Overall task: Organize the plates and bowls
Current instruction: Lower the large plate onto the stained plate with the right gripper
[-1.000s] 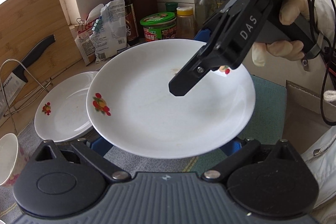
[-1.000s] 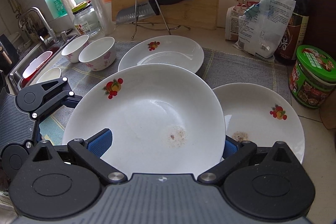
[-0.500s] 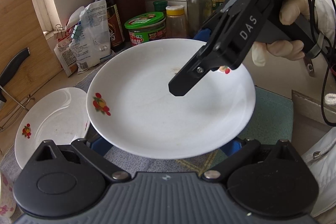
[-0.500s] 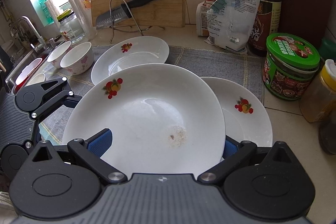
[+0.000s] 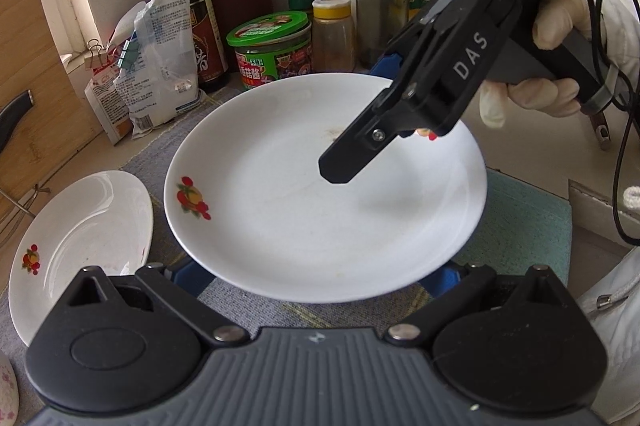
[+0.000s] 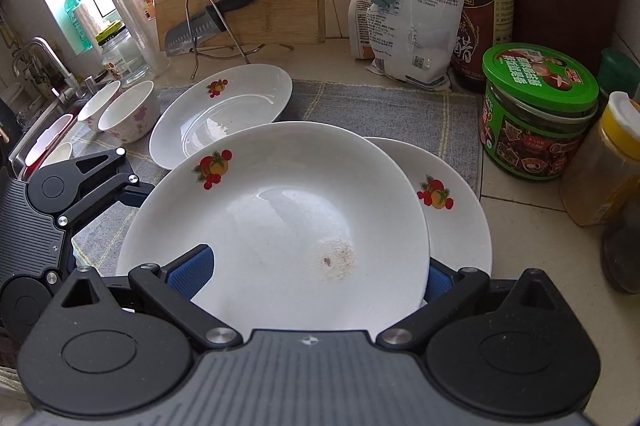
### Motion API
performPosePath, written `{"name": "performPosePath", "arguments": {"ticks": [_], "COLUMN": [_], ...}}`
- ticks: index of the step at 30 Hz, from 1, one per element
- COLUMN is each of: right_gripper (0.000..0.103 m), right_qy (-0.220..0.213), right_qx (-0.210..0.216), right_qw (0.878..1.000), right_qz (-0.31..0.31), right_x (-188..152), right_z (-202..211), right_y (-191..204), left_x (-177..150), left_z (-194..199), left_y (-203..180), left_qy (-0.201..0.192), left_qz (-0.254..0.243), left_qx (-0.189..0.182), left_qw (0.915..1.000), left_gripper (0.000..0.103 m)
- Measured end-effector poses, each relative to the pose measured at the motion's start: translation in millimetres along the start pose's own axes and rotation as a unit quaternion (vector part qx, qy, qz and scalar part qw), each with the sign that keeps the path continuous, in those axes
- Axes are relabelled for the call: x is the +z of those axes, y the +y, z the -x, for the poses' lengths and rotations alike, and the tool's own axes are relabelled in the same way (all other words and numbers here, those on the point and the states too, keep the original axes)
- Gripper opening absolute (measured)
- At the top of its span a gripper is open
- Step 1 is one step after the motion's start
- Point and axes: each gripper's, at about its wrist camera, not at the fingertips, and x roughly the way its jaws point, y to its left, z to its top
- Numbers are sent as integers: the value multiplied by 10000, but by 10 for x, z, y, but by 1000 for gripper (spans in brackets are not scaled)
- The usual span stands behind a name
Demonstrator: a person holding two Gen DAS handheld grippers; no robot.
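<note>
Both grippers carry one plate: the right gripper and the left gripper each clamp opposite rims, keeping it level. It hangs over a second plate, apparently for stacking.

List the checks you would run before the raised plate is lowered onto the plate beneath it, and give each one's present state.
1. Held plate carried by left gripper and right gripper: ok.
2. Fingers clamped on its rim, not merely under it: cannot tell.
3. Held plate centred over lower plate: not ok, it sits to the left.
4. Lower plate free of objects: cannot tell, mostly hidden.
5. Green-lidded jar apart from lower plate: ok.
6. Held plate clean: not ok, residue spot.
</note>
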Motion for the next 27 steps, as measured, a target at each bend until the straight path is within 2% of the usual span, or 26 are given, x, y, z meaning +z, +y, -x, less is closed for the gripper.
{"name": "performPosePath", "arguments": {"ticks": [27], "right_gripper": [103], "right_qy": [120], "right_qx": [-60], "right_qw": [9998], "right_qz": [-145], "right_x": [-2], "right_z": [-102], "right_y": [-153], "left_x": [109], "left_z": [-190], "left_y": [50], "left_qy": [267], "left_qz": [62], "left_qx": [-137], "left_qw": [9995], "left_gripper": [102]}}
